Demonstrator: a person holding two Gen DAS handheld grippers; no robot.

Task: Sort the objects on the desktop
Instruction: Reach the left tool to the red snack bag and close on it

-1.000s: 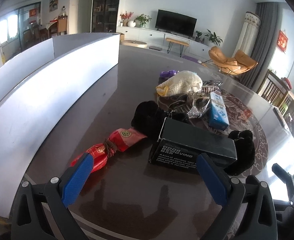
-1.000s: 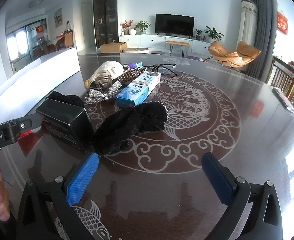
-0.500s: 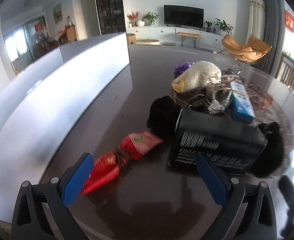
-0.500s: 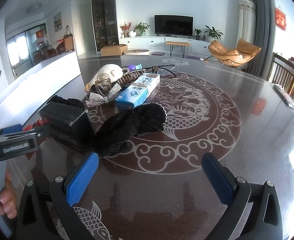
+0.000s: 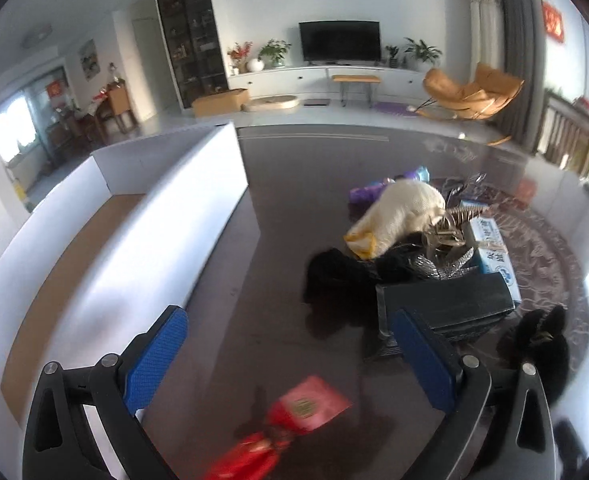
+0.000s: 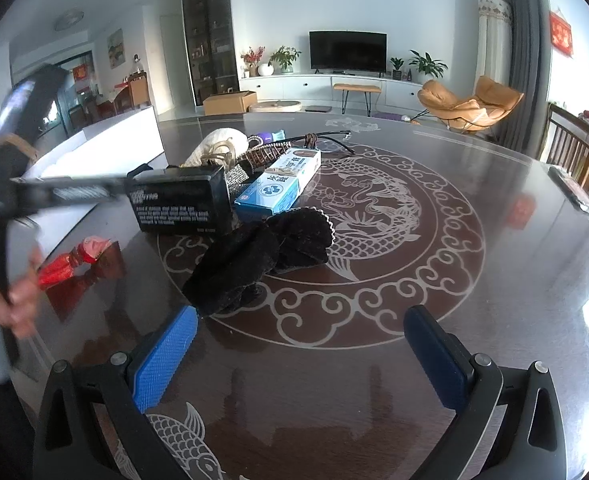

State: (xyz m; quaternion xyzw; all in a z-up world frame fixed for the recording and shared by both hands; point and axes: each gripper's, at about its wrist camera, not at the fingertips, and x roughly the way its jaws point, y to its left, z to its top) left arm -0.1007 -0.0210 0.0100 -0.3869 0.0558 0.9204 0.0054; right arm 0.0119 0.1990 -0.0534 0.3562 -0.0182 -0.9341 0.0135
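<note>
My left gripper (image 5: 290, 356) is open and hangs above a red foil packet (image 5: 310, 404). Its right finger (image 5: 422, 354) overlaps the near end of a black box (image 5: 446, 308); contact cannot be told. From the right wrist view the left gripper (image 6: 54, 196) is a blurred bar reaching to the black box (image 6: 182, 206), with a person's hand (image 6: 18, 296) behind it. My right gripper (image 6: 300, 354) is open and empty, low over the table, just short of a black cloth (image 6: 262, 256). A blue carton (image 6: 282, 184) lies behind the cloth.
A long white divided box (image 5: 174, 216) runs along the table's left side. The pile also holds a cream knitted item (image 5: 406, 212), a second black cloth (image 5: 334, 272), silver hair clips (image 5: 450, 236) and glasses (image 6: 326, 138). The dark table (image 6: 474, 280) carries a fish pattern.
The left gripper has risen and moved forward, so the red packet now lies beneath it. The black box has turned and shifted toward the pile. The right gripper has barely moved.
</note>
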